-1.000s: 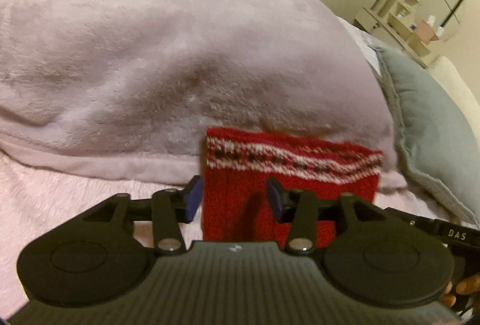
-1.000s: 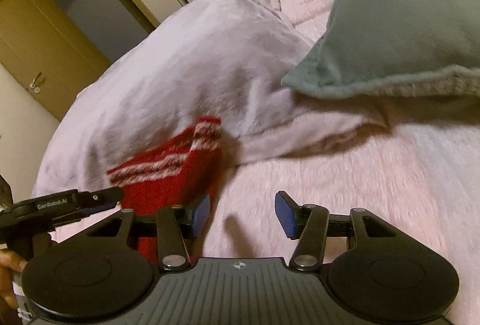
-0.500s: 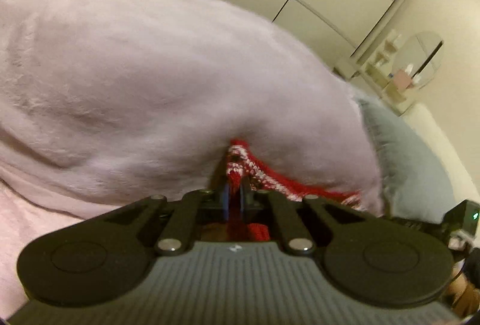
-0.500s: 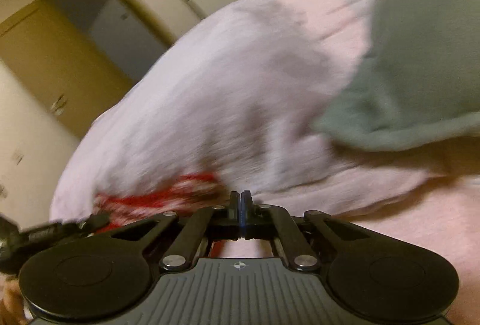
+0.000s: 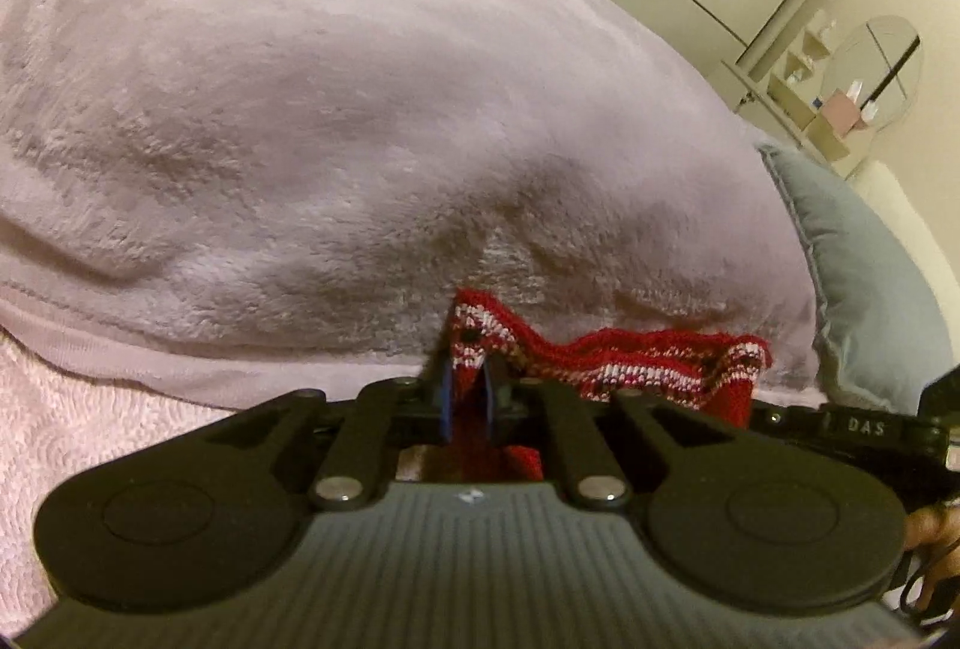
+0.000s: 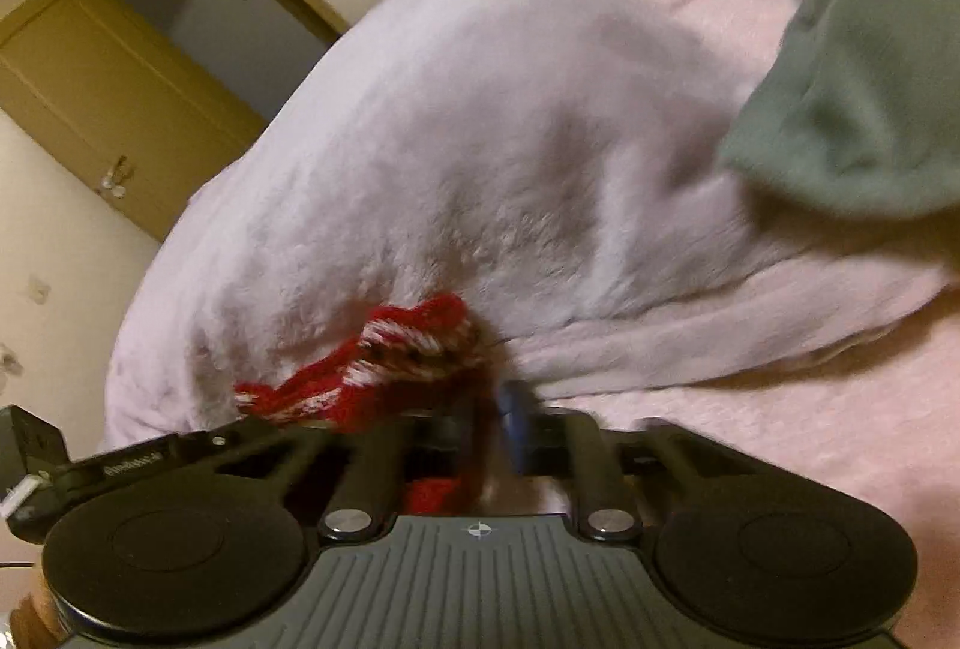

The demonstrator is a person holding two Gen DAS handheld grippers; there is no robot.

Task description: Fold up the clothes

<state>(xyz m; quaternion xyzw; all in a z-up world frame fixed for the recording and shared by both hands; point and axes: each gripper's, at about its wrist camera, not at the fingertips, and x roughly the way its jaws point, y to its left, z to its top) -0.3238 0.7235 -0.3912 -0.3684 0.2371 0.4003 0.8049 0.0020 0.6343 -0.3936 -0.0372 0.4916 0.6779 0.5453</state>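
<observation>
1. Both grippers stood open over the flat red knit a second ago; each has since closed on its patterned edge and lifted it off the bed.
2. Left gripper [image 5: 467, 397]: jaws closed on the knit [image 5: 654, 358] at its left corner. The fabric rises between the blue pads as a peak.
3. Right gripper [image 6: 480, 409]: the view is blurred, but the jaws appear closed on the knit [image 6: 360, 379] at its right corner; red fabric shows between and below them.
4. Position of the knit: held between the two grippers, just in front of the blanket [image 5: 360, 109] heaped on the bed [image 5: 72, 445]. A pillow [image 5: 864, 289] lies to the right.
5. Governing relation: the striped edge runs left to right, from one gripper to the other, sagging between them. The body of the knit hangs below the jaws, mostly hidden by the gripper housings.
6. Judgement: each gripper holds one end of the long axis, so neither is nearer. Any fold turns on moving both corners together, square to that edge; uneven travel would skew the crease.
</observation>
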